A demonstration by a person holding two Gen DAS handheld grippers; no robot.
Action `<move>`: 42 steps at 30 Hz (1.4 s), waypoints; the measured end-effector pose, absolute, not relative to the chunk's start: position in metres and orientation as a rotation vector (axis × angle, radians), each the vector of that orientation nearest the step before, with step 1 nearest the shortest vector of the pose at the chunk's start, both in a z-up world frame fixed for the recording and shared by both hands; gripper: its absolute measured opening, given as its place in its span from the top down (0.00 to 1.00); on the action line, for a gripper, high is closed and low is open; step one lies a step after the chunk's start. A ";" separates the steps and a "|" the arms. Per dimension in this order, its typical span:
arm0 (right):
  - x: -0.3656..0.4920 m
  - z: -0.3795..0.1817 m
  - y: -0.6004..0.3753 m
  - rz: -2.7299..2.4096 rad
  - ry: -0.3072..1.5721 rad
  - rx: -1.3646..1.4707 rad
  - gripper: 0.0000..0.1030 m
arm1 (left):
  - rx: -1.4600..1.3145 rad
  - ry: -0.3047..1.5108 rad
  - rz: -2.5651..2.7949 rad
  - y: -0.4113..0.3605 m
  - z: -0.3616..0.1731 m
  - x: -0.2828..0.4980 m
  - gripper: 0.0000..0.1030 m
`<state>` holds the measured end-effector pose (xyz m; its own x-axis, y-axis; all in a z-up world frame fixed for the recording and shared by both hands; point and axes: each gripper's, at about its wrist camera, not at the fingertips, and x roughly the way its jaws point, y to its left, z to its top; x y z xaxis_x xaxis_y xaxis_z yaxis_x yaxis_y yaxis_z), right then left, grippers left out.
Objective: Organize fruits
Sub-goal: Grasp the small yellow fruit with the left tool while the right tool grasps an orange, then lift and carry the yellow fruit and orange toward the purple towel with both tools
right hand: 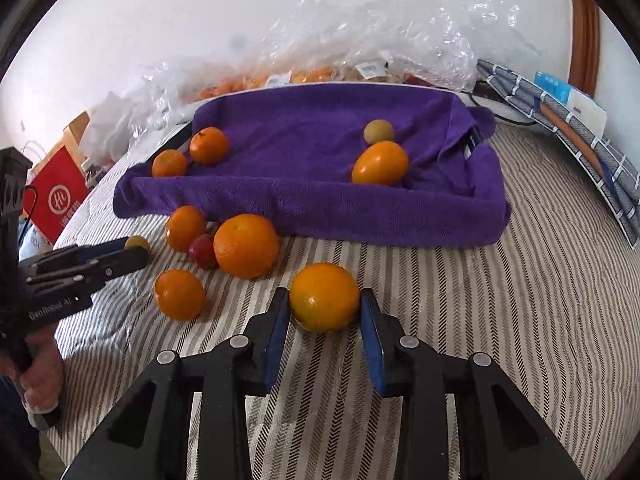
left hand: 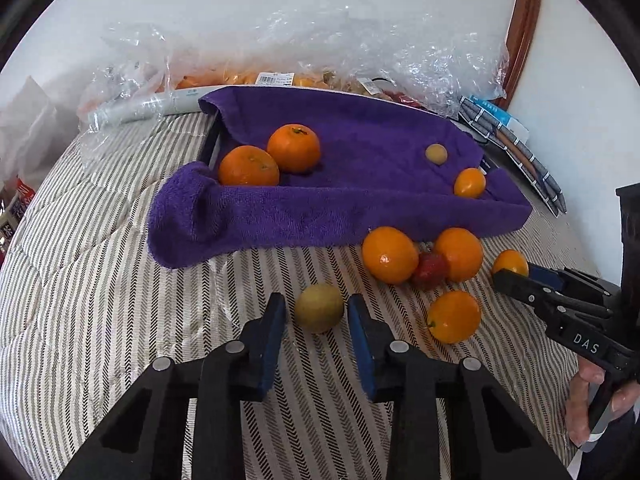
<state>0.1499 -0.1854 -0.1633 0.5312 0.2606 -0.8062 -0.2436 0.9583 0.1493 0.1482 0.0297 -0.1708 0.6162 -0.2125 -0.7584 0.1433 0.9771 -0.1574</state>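
Both tongs are clamped: left tongs [left hand: 316, 312] on the greenish-brown fruit [left hand: 319, 307], right tongs [right hand: 325, 306] on an orange [right hand: 324, 297]. Lift straight up, squeezing gently, then carry to the purple towel-lined tray [right hand: 304, 208].

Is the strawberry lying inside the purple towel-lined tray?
No. The strawberry lies on the striped cloth outside the tray, between two oranges.

Both grippers are pointed steeply downward, the left gripper [left hand: 316, 316] closed on a small greenish fruit [left hand: 319, 307] (the right gripper [right hand: 325, 312] likewise clamped on an orange [right hand: 324, 297]).
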 end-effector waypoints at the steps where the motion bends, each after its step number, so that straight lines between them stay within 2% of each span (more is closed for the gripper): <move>1: 0.150 -0.163 -0.186 0.297 0.965 0.034 0.67 | -0.077 0.883 -0.207 0.027 -0.171 0.149 0.74; 7: 0.153 -0.165 -0.191 0.309 0.971 0.086 0.66 | -0.106 0.885 -0.221 0.032 -0.171 0.152 0.76; 13: 0.146 -0.160 -0.185 0.336 0.938 0.044 0.66 | -0.274 0.858 -0.229 0.056 -0.173 0.150 0.76; 21: 0.139 -0.152 -0.196 0.363 0.877 0.097 0.66 | -0.261 0.828 -0.212 0.057 -0.170 0.147 0.76; 28: 0.138 -0.151 -0.200 0.357 0.872 0.113 0.66 | -0.362 0.855 -0.199 0.072 -0.174 0.154 0.76; 42: 0.137 -0.148 -0.203 0.401 0.854 0.144 0.66 | -0.330 0.830 -0.181 0.069 -0.171 0.150 0.76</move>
